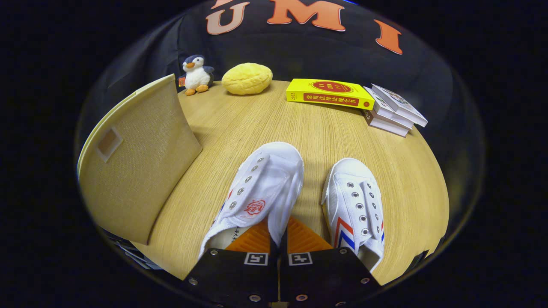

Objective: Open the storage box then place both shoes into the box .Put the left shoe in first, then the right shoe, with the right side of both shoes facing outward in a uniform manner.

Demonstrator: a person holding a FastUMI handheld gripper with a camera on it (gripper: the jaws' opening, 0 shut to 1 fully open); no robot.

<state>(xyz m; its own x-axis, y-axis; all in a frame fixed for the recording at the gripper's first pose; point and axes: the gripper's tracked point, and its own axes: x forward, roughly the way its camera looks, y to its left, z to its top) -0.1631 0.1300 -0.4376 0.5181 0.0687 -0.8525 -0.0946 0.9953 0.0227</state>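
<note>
Two white canvas shoes lie on the wooden table [265, 124], toes pointing away from me. The left-hand shoe [261, 188] is tilted, with a red stamp on its tongue. My gripper [278, 234] is shut on that shoe's side wall by the opening, with the canvas pinched between both fingers. The right-hand shoe [355, 205] rests flat just right of the fingers and has red and blue stripes on its side. The beige fabric storage box [141, 162] stands to the left of the shoes, its side with a small label window facing me.
Along the table's far edge sit a penguin plush [196, 75], a yellow round cushion [247, 78], a yellow book [329, 93] and a stack of white books [394, 111]. Bare tabletop stretches between the shoes and these things.
</note>
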